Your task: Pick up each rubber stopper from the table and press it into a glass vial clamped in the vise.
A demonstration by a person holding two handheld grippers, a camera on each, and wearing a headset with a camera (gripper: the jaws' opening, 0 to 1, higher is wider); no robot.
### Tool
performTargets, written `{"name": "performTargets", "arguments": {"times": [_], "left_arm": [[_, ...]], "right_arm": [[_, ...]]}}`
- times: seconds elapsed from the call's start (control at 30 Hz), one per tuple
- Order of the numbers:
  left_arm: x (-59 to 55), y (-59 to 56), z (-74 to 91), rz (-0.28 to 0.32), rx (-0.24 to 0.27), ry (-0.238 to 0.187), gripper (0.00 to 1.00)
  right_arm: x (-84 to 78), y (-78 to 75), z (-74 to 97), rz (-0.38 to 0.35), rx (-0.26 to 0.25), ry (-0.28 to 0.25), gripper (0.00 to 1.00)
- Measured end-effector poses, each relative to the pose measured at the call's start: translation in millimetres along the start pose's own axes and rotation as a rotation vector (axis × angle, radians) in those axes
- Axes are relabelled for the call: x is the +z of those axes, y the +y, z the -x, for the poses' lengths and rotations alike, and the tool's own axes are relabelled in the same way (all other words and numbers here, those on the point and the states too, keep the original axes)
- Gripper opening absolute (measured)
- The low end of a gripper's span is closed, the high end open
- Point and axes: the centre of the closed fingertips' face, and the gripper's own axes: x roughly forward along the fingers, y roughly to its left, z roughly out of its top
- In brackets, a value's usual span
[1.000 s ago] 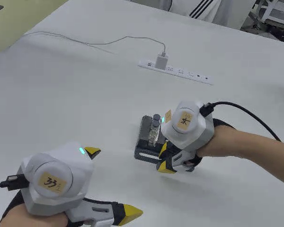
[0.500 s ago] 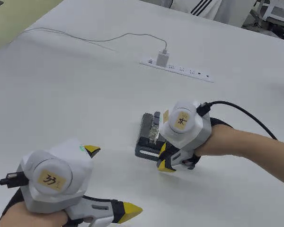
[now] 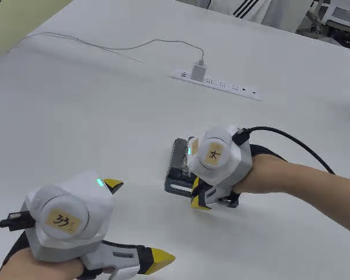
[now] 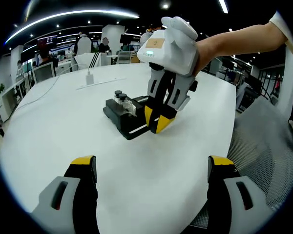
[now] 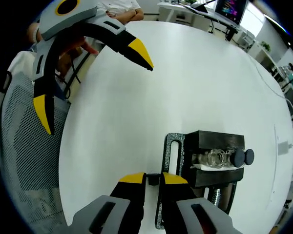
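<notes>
A black vise (image 3: 176, 169) stands mid-table, partly hidden by my right gripper (image 3: 198, 201), which points down at its near end. In the right gripper view the vise (image 5: 216, 171) clamps a clear open glass vial (image 5: 211, 157) beside vials capped with dark stoppers (image 5: 240, 157). My right gripper (image 5: 153, 181) is shut on a small dark rubber stopper (image 5: 153, 178), held just left of the vise's base. My left gripper (image 3: 137, 223) waits open and empty near the table's front edge. From the left gripper view (image 4: 151, 165) the right gripper (image 4: 158, 121) hangs at the vise (image 4: 122, 117).
A white power strip (image 3: 217, 85) with a plugged charger (image 3: 197, 72) and its cable lies at the back of the white table (image 3: 93, 105). A mesh chair (image 4: 263, 146) stands past the table edge. People are at the far side of the room.
My right gripper has shifted a little left and toward the vise, now covering the vials in the head view. The left gripper has stayed put.
</notes>
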Motion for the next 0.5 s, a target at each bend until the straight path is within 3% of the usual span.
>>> {"name": "performTargets", "arguments": {"times": [0.5], "left_arm": [[-1.2,2.7,1.8,0.007,0.003,0.0,0.93]], "right_arm": [[-9.2,-0.6,3.1,-0.017,0.013,0.015,0.08]]}}
